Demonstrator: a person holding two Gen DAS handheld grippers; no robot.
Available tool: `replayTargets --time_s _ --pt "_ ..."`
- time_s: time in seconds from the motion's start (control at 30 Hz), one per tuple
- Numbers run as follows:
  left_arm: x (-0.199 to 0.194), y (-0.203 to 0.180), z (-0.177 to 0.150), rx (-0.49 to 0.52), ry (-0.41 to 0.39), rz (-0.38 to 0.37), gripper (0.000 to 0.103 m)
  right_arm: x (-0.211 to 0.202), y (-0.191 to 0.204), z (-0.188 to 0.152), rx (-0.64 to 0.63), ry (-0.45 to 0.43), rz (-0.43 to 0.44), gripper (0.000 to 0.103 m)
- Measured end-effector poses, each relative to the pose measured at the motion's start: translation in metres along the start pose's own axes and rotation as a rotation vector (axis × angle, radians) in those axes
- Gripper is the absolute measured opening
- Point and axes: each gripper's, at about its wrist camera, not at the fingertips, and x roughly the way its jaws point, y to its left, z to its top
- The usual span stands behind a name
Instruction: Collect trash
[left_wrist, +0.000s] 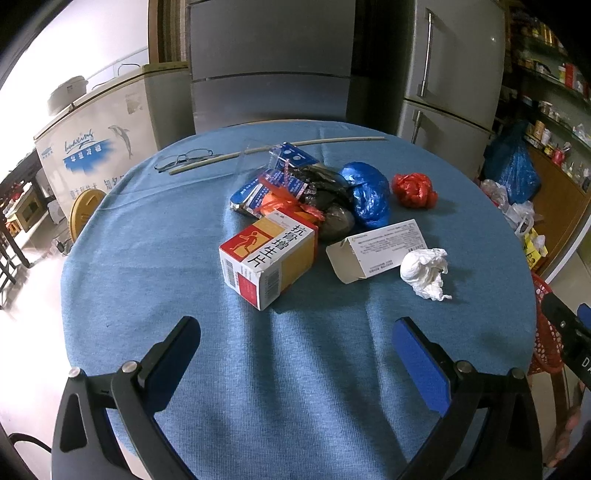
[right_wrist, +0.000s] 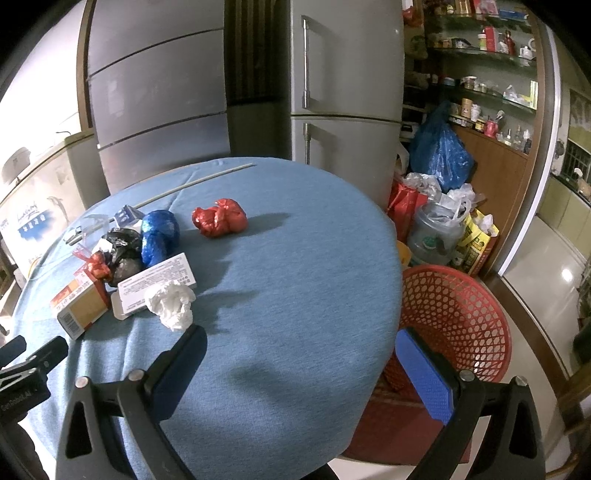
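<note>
Trash lies on a round table with a blue cloth (left_wrist: 184, 258). There is a red-and-yellow medicine box (left_wrist: 267, 256), a white box (left_wrist: 376, 249), a crumpled white tissue (left_wrist: 424, 271), a blue bag ball (left_wrist: 367, 195), a red bag ball (left_wrist: 413, 190), a black bag (left_wrist: 328, 199) and blue packets (left_wrist: 269, 184). My left gripper (left_wrist: 295, 332) is open and empty, just short of the medicine box. My right gripper (right_wrist: 301, 347) is open and empty above the table's right edge, its left finger close to the tissue (right_wrist: 173, 302). A red mesh basket (right_wrist: 454, 317) stands beside the table.
Glasses (left_wrist: 184, 158) and a long thin stick (left_wrist: 280, 147) lie at the table's far side. Grey fridges (right_wrist: 332, 92) stand behind. Bags and a jar (right_wrist: 439, 221) crowd the floor at right, under shelves. A white chest freezer (left_wrist: 99, 140) is at left.
</note>
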Motion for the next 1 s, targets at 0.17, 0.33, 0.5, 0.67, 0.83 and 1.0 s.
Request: replayTargets --time_s 0.17,0.33,0.5,0.67,0.83,1.0 --pt "-0.0005 0.0006 0.0004 -0.001 0.000 -0.005 0.103 0.0001 0.0013 -0.0008 -0.004 -0.002 0.000 0.103" --pt "-0.0007 -0.0003 0.0011 0.004 -0.001 -0.010 0.103 0.0004 0.0032 -0.0001 -0.010 -0.001 0.001 0.103" --pt "-0.0005 0.0006 0.0014 0.001 -0.001 -0.010 0.103 0.0004 0.0042 0.0003 -0.014 0.000 0.001 0.103" --pt "0.0000 0.0010 0.0017 0.003 -0.001 -0.012 0.103 0.0003 0.0051 0.0004 -0.018 0.002 0.003 0.103" --pt "0.0000 0.0010 0.0017 0.002 -0.002 -0.010 0.103 0.0004 0.0063 0.0005 -0.022 0.001 0.003 0.103" --pt "0.0006 0.0009 0.0015 0.002 -0.002 -0.011 0.103 0.0005 0.0066 0.0008 -0.019 0.003 0.000 0.103"
